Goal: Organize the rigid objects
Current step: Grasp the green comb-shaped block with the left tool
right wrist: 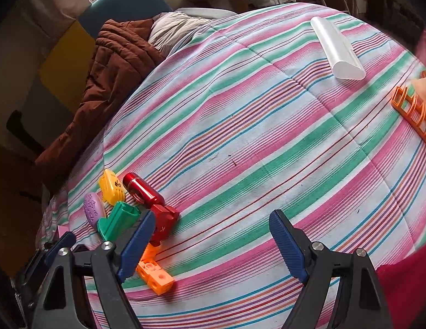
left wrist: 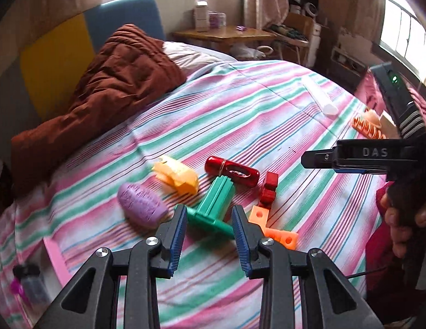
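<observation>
Several toy pieces lie clustered on the striped bedspread (left wrist: pixel 240 115): a purple oval (left wrist: pixel 141 205), a yellow piece (left wrist: pixel 177 175), a red cylinder (left wrist: pixel 232 171), a green T-shaped piece (left wrist: pixel 213 205), a red block (left wrist: pixel 269 189) and orange cubes (left wrist: pixel 276 233). My left gripper (left wrist: pixel 209 208) is open just over the green piece's flange, which lies between its tips without the pads pressing it. My right gripper (right wrist: pixel 213 215) stands wide open over bare bedspread, right of the green piece (right wrist: pixel 119 218) and the red block (right wrist: pixel 163 222). It holds nothing.
A white tube (right wrist: pixel 336 52) and an orange rack (right wrist: pixel 413 115) lie at the far right of the bed. A brown quilt (left wrist: pixel 108 87) is heaped at the back left. A wooden table (left wrist: pixel 224 34) stands beyond the bed. A person's hand (left wrist: pixel 399 219) holds the right gripper.
</observation>
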`<state>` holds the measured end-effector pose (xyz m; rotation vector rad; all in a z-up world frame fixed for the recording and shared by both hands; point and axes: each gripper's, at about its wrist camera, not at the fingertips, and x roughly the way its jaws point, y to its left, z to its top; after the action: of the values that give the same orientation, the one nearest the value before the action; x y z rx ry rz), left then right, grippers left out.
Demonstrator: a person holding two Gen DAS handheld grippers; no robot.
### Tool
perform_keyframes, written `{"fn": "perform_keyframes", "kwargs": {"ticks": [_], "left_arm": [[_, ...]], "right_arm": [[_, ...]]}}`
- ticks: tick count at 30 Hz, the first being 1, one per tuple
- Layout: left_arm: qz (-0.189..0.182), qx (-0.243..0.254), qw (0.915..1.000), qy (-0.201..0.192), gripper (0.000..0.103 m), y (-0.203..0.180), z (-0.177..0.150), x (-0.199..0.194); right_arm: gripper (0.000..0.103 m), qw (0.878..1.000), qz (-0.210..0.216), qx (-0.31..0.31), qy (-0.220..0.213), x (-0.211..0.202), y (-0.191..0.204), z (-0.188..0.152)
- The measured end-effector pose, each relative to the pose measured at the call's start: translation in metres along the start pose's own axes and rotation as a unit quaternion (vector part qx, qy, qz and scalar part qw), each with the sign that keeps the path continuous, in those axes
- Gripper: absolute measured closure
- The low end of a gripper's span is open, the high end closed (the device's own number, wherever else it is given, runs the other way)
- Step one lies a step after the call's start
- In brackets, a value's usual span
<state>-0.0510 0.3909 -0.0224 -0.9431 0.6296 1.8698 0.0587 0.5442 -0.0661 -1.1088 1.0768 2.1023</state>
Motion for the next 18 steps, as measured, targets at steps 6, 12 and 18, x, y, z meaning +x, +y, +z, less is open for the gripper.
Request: {"fn": "perform_keyframes", "kwargs": {"ticks": [6,12,18], "left_arm": [[-0.01,0.035,0.9991,0.023,0.07,-0.006,0.013,0.025],[-0.015,0.044,0.9965,0.069,0.07,-0.007,0.017,0.065],[-0.018,0.021,0.998,0.057,0.073,-0.007,-0.003,0.056]], "right_arm": [[0.017,1.0,0.005,0.003,0.005,0.001,0.0,0.0],[0.017,1.0,0.003,0.002,0.007,0.003,0.001,0.0],[0.017,1.0,-0.002,0.0,0.006,0.003,-0.001,0.003]]}}
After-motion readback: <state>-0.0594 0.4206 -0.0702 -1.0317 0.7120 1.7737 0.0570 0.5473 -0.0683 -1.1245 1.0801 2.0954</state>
